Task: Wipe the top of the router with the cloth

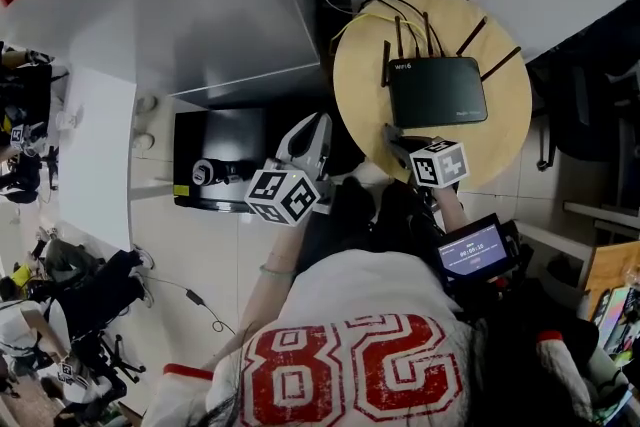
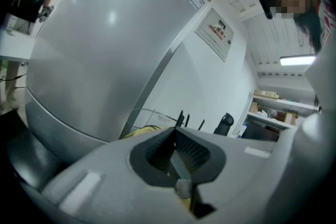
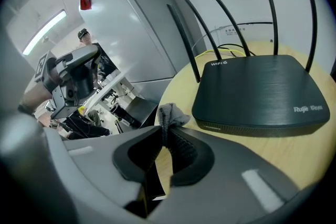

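The black router (image 1: pixel 437 90) with several upright antennas lies flat on the round wooden table (image 1: pixel 360 75). In the right gripper view the router (image 3: pixel 262 94) is just ahead and to the right of the jaws. My right gripper (image 3: pixel 167 134) is shut on a small grey cloth (image 3: pixel 171 114), which sticks out above the jaw tips over the table's near edge, short of the router. In the head view the right gripper (image 1: pixel 394 135) hovers at the table's front edge. My left gripper (image 1: pixel 316 123) is held left of the table, shut with nothing in it (image 2: pixel 175 132).
A large grey cabinet (image 1: pixel 230 5) stands left of the table, with a black box (image 1: pixel 215 160) on the floor below it. Yellow and white cables (image 1: pixel 365 3) run behind the router. A dark chair (image 1: pixel 590 85) sits to the right. A person (image 2: pixel 294 2) is nearby.
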The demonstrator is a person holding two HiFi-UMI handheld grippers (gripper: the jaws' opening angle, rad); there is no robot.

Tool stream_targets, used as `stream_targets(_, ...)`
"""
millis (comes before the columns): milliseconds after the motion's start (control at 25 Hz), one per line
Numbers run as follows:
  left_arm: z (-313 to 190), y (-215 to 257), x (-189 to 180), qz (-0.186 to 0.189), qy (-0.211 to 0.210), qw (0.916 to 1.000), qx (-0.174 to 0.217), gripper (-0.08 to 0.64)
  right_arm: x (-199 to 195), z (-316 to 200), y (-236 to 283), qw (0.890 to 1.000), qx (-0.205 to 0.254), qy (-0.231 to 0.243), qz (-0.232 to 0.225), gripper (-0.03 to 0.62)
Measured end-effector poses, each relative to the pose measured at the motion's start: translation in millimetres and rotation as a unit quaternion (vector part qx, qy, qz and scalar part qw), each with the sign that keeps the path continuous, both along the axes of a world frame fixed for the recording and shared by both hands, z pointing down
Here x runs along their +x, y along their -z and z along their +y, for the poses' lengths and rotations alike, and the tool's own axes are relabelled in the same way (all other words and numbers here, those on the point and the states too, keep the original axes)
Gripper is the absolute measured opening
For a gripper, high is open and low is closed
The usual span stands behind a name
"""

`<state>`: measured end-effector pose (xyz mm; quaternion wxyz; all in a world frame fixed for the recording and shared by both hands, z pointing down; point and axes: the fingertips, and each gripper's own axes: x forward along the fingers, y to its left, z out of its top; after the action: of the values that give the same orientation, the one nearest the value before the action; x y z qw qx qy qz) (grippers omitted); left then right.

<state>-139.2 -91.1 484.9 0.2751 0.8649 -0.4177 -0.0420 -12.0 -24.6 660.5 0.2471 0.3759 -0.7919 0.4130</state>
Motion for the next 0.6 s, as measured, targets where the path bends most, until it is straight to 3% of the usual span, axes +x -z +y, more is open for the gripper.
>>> stream_targets(240, -6.7, 2.1, -6.0, 0.008, 0.0, 1.0, 0.001, 0.002, -3.8, -15.6, 9.0, 1.0, 0.008, 0.002, 0.009, 0.035)
stream_targets(600, -17.6, 1.5, -33.1, 0.015, 0.039, 0.9991, -0.001, 0.002, 7.0, -60.1, 13.5, 0.999, 0.018, -0.014, 0.039, 0.035)
